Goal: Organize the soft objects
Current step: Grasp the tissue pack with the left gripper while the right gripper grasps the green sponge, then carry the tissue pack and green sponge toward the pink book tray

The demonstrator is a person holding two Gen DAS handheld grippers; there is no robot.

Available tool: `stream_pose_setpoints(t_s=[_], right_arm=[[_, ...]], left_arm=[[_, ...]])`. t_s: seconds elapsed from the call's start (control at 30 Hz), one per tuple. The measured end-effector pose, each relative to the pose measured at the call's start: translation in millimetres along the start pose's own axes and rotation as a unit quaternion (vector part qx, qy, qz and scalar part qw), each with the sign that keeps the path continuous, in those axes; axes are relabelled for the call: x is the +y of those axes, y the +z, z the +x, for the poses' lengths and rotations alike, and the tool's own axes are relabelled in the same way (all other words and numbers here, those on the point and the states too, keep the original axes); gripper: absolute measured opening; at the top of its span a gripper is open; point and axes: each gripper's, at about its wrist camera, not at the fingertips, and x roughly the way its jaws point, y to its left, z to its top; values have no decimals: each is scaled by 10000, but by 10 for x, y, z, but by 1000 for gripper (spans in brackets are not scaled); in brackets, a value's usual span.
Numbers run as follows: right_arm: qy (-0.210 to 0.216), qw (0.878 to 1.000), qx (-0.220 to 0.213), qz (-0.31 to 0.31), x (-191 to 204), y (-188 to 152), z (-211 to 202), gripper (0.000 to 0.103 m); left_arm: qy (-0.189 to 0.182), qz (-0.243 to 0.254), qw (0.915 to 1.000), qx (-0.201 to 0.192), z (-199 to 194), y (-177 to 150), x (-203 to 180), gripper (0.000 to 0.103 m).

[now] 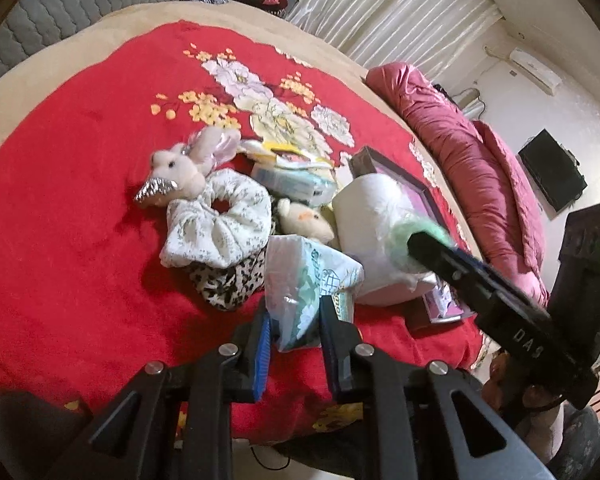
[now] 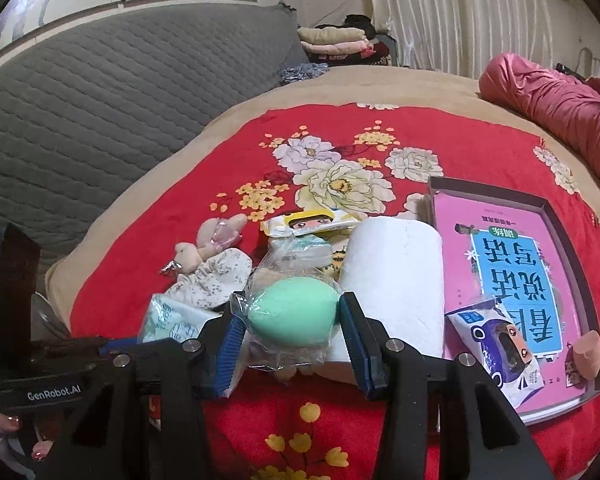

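Observation:
My left gripper [image 1: 294, 320] is shut on a tissue pack [image 1: 312, 288] in clear green-printed wrap, held over the red bedspread. My right gripper [image 2: 292, 320] is shut on a mint-green sponge egg [image 2: 294, 312] in a clear bag, above the pile; it also shows in the left wrist view [image 1: 400, 236]. The pile holds a pink plush bunny [image 1: 184, 168], a white floral scrunchie [image 1: 220, 224], a leopard scrunchie [image 1: 228, 284], a small cream plush [image 1: 304, 220] and a white paper roll [image 2: 396, 280]. The tissue pack also shows in the right wrist view [image 2: 168, 320].
A pink book lies in a shallow box tray [image 2: 560, 216] at the right, with a blue snack pack [image 2: 496, 344] and a tan sponge [image 2: 588, 352] in it. A rolled maroon quilt [image 1: 472, 168] lies along the bed's far side. A grey headboard [image 2: 100, 112] stands behind.

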Motion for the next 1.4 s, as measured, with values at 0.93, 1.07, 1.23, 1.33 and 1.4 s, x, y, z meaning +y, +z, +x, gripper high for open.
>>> stream_pose_setpoints(t_s=[0.93, 1.07, 1.23, 1.33, 1.4], right_arm=[[-906, 9879, -1199, 396, -558, 28, -822, 49], [-1009, 9855, -1290, 445, -646, -11, -885, 49], [-1083, 9824, -1382, 635, -805, -71, -946, 49], [-1133, 9798, -1459, 761, -905, -99, -988, 49], [-1195, 9779, -1491, 853, -987, -129, -1009, 49]], left_arm=[[-213, 808, 9952, -506, -248, 245, -1031, 23], [-249, 989, 9938, -449, -206, 235, -1216, 23], [-226, 1171, 9920, -413, -157, 223, -1408, 23], [-219, 1219, 9916, -378, -122, 229, -1513, 23], [-216, 1226, 9916, -343, -97, 227, -1567, 23]])
